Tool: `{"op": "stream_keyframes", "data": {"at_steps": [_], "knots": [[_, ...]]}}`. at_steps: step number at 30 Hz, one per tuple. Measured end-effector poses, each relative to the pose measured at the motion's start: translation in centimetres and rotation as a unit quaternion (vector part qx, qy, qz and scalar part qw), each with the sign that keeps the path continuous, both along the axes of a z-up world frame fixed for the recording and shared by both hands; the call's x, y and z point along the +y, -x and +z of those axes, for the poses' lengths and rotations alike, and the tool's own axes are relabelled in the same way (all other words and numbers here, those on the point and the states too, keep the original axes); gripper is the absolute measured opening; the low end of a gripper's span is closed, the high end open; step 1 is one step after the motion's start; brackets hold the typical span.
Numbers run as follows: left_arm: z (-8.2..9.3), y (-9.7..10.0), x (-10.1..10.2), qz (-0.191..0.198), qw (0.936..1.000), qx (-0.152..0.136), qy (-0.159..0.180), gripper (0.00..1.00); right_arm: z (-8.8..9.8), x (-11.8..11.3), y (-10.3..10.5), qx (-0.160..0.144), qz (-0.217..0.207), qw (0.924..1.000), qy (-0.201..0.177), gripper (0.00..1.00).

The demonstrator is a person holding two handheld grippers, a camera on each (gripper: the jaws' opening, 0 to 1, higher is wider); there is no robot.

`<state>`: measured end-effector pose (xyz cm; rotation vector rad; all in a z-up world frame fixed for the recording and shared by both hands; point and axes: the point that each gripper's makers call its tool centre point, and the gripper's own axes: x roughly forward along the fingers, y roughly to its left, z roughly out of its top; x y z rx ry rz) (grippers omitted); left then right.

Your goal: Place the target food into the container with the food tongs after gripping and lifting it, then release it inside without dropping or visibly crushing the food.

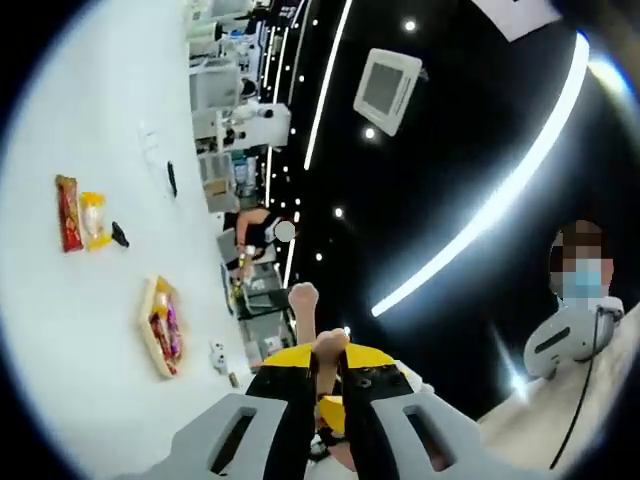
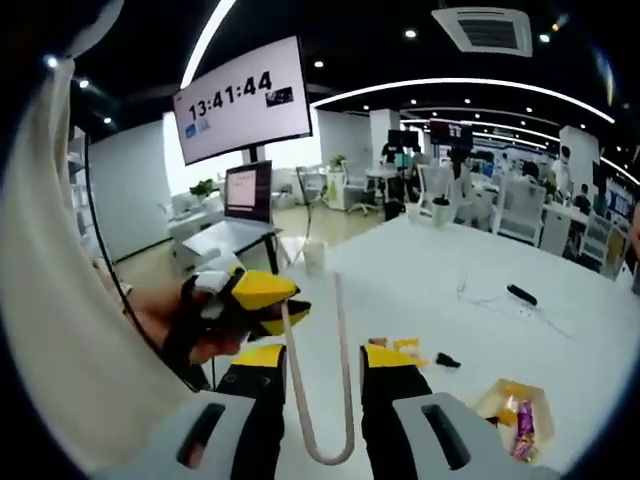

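Beige U-shaped food tongs (image 2: 342, 330) stand between the jaws of my right gripper (image 2: 328, 356), bend down at the gripper's base, arms pointing up and away. My left gripper (image 2: 268, 300), held by a hand, comes in from the left and pinches the tip of the tongs' left arm. In the left gripper view, my left gripper (image 1: 328, 350) is shut on that beige tip, and the other tip (image 1: 303, 295) sticks out beyond. Red (image 2: 378, 343) and yellow (image 2: 405, 347) snack packs lie on the white table. A tan tray (image 2: 492, 398) holds wrapped snacks.
The white table (image 2: 420, 280) also carries a white cup (image 2: 314, 255), a small black item (image 2: 447, 360) and a black device with a cable (image 2: 522, 294). A clock screen (image 2: 245, 97) and a laptop (image 2: 247, 190) stand behind. A person (image 1: 575, 330) is nearby.
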<state>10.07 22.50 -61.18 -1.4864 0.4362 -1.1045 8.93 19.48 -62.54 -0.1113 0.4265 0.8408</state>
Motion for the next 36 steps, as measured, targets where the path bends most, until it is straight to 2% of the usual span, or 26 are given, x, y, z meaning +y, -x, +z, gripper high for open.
{"op": "stream_keyframes", "data": {"at_steps": [3,8,13,18,22,24,25,27,29,34,36], "knots": [[0.6,0.0,0.0,-0.002,0.9996,0.008,0.027,0.05,0.5,0.6,-0.2,-0.005,0.005,1.0,-0.007,0.3],[1.0,0.3,-0.3,-0.01,0.9993,0.011,0.035,0.06,1.1,1.5,-0.5,-0.019,0.014,0.9997,-0.002,0.3],[1.6,0.3,0.2,-0.013,0.9975,0.022,0.066,0.06,2.0,2.2,-0.7,-0.037,0.023,0.9991,0.001,0.29],[1.5,0.2,0.3,-0.017,0.9974,0.02,0.067,0.07,2.0,2.4,-0.3,-0.039,0.032,0.9987,0.011,0.25],[0.7,0.1,0.0,-0.015,0.9997,0.003,0.02,0.11,1.7,2.0,-0.2,-0.036,0.028,0.9985,0.029,0.24],[0.4,-0.1,0.1,-0.011,0.9999,-0.001,0.001,0.24,1.7,1.8,-0.3,-0.034,0.026,0.9986,0.032,0.24],[-0.2,-0.3,0.2,-0.01,0.9993,-0.009,-0.035,0.27,1.9,1.3,-0.4,-0.031,0.02,0.9989,0.03,0.24],[-1.0,-0.3,0.3,-0.011,0.9928,-0.05,-0.109,0.29,1.9,0.9,-0.4,-0.024,0.015,0.9992,0.03,0.24],[-1.1,-0.2,0.3,-0.016,0.9907,-0.055,-0.124,0.3,1.9,0.8,-0.3,-0.024,0.013,0.9991,0.031,0.24],[-1.0,-0.3,0.6,-0.017,0.9758,-0.106,-0.19,0.29,1.6,0.7,-0.3,-0.019,0.016,0.9989,0.04,0.24],[-0.9,0.0,0.4,-0.027,0.9676,-0.128,-0.216,0.29,1.4,0.8,-0.2,-0.017,0.019,0.9987,0.045,0.24]]}}
